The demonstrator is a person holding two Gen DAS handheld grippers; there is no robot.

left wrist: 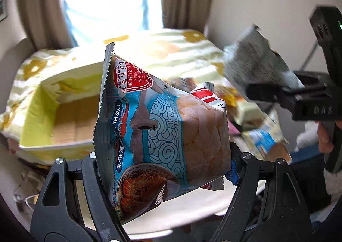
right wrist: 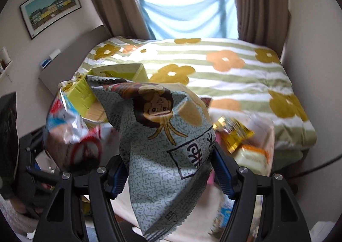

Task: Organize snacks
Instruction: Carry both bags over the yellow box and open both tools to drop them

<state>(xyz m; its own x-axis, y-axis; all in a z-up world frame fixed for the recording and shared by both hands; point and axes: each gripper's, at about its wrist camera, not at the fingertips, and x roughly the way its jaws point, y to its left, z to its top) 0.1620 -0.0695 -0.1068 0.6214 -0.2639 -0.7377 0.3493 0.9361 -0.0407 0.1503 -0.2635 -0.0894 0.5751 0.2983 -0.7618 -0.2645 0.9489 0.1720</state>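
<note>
While a bed (right wrist: 235,75) under a striped, flowered cover fills the space ahead of both grippers, a window (right wrist: 188,6) hung with blue cloth and brown curtains (right wrist: 256,2) stands beyond it, and a framed picture (right wrist: 50,8) hangs on the wall up and to the left of the right gripper. A yellow-green box (left wrist: 62,113), open at the top with a brown cardboard floor, sits ahead and to the left of the left gripper (left wrist: 162,169); from the right gripper (right wrist: 166,175) its corner shows ahead, just behind the bag that gripper holds. The left gripper is clamped on a blue shrimp-cracker bag (left wrist: 162,126) marked OISHI, whose sealed, saw-toothed edge runs up along the left finger while its puffed body presses against the blue pad of the right finger; the bag stands up between the fingers and leans away. The right gripper is clamped on a grey-green speckled bag (right wrist: 166,156) with a cartoon face, pinched between the two blue pads, its top reaching away toward the box. Each gripper shows in the other's view: the right one, black and blurred, to the right of the left gripper with its bag tilted up, and the shrimp bag blurred to the left of the right gripper. A loose heap of smaller snacks (right wrist: 241,141) lies ahead and to the right of the right gripper, among them a gold-wrapped packet and a pale box. Below both grippers lies a white surface (left wrist: 192,210).
</note>
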